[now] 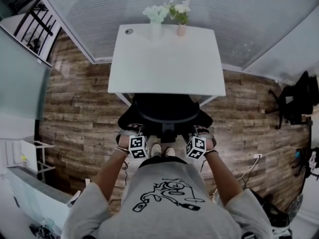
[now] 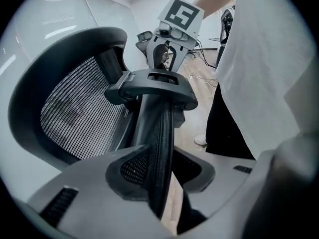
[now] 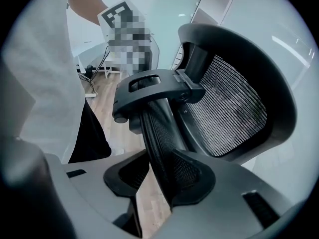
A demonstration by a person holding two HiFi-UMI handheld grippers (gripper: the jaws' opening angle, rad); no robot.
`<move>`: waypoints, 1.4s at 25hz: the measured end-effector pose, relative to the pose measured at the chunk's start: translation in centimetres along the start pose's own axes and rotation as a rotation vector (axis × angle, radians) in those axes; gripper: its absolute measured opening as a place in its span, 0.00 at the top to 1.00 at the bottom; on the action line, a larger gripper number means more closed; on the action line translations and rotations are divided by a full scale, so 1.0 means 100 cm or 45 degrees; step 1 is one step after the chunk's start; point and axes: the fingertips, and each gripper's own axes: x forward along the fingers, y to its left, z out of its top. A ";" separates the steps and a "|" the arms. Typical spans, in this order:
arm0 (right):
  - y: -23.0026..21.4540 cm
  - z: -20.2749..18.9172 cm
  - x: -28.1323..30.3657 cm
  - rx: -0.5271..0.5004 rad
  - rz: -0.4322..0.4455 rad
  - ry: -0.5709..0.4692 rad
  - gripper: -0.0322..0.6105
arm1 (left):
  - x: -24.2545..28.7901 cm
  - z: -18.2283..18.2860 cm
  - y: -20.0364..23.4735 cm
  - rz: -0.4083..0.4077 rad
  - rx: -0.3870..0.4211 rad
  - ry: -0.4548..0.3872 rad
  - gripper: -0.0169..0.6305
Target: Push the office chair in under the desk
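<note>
The black mesh-back office chair [image 1: 167,114] sits partly under the white rectangular desk [image 1: 167,59], base hidden. Your left gripper [image 2: 160,179] and right gripper [image 3: 158,183] straddle its backrest rim [image 2: 158,133], jaws spread.

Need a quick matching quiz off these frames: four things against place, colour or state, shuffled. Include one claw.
Things:
1 desk
2 office chair
3 pink vase
4 left claw

Descriptions:
A black, with a mesh back
B stands at the far edge of the desk top
C white top
D open, astride the backrest rim

Pairs: 1-C, 2-A, 3-B, 4-D
</note>
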 end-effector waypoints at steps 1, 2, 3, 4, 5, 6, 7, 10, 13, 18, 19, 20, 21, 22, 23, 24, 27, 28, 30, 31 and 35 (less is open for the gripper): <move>0.000 0.000 0.001 0.000 0.001 0.000 0.71 | 0.001 -0.001 0.000 0.002 -0.001 0.006 0.78; 0.000 0.001 0.001 0.000 0.002 0.000 0.71 | 0.002 -0.003 0.001 0.008 0.002 0.014 0.78; 0.000 0.001 0.002 0.001 0.003 0.001 0.71 | 0.002 -0.004 0.002 0.016 0.005 0.019 0.78; 0.000 0.002 0.002 0.000 0.004 -0.001 0.71 | 0.002 -0.004 0.003 0.022 0.007 0.023 0.78; 0.000 0.003 0.003 -0.002 0.004 -0.004 0.71 | 0.001 -0.004 0.004 0.022 0.004 0.027 0.78; 0.000 0.003 0.003 -0.005 0.003 -0.009 0.71 | 0.001 -0.005 0.004 0.019 -0.005 0.031 0.78; 0.000 0.003 0.003 -0.006 0.000 -0.012 0.71 | 0.002 -0.005 0.005 0.019 -0.019 0.035 0.77; -0.002 0.002 0.002 0.006 -0.001 -0.014 0.71 | 0.003 -0.002 0.006 0.014 -0.069 0.050 0.75; -0.003 0.005 0.000 0.047 0.021 -0.042 0.70 | 0.000 -0.001 0.007 0.023 -0.095 0.087 0.73; -0.005 0.008 -0.003 0.130 0.043 -0.084 0.68 | -0.006 0.004 0.008 0.063 -0.144 0.093 0.72; -0.005 0.009 -0.004 0.141 0.048 -0.087 0.68 | -0.008 0.003 0.008 0.065 -0.161 0.093 0.72; -0.005 0.010 -0.006 0.152 0.056 -0.089 0.68 | -0.010 0.003 0.007 0.065 -0.180 0.092 0.72; -0.005 0.010 -0.009 0.162 0.062 -0.093 0.68 | -0.013 0.002 0.007 0.065 -0.204 0.088 0.72; -0.006 0.012 -0.012 0.172 0.067 -0.097 0.68 | -0.016 0.002 0.008 0.068 -0.231 0.081 0.72; -0.007 0.013 -0.016 0.183 0.071 -0.102 0.68 | -0.020 0.003 0.010 0.074 -0.257 0.071 0.72; -0.007 0.015 -0.019 0.200 0.075 -0.112 0.68 | -0.025 0.005 0.012 0.078 -0.280 0.059 0.72; -0.010 0.021 -0.032 0.304 0.083 -0.174 0.69 | -0.041 0.015 0.013 0.082 -0.357 -0.003 0.73; -0.011 0.023 -0.037 0.343 0.086 -0.198 0.69 | -0.047 0.020 0.014 0.084 -0.393 -0.034 0.73; -0.013 0.028 -0.047 0.424 0.087 -0.247 0.71 | -0.060 0.032 0.019 0.099 -0.475 -0.111 0.73; -0.015 0.032 -0.052 0.472 0.085 -0.277 0.72 | -0.068 0.039 0.023 0.111 -0.519 -0.156 0.74; -0.036 0.056 -0.085 0.664 0.056 -0.449 0.73 | -0.100 0.076 0.041 0.136 -0.684 -0.371 0.78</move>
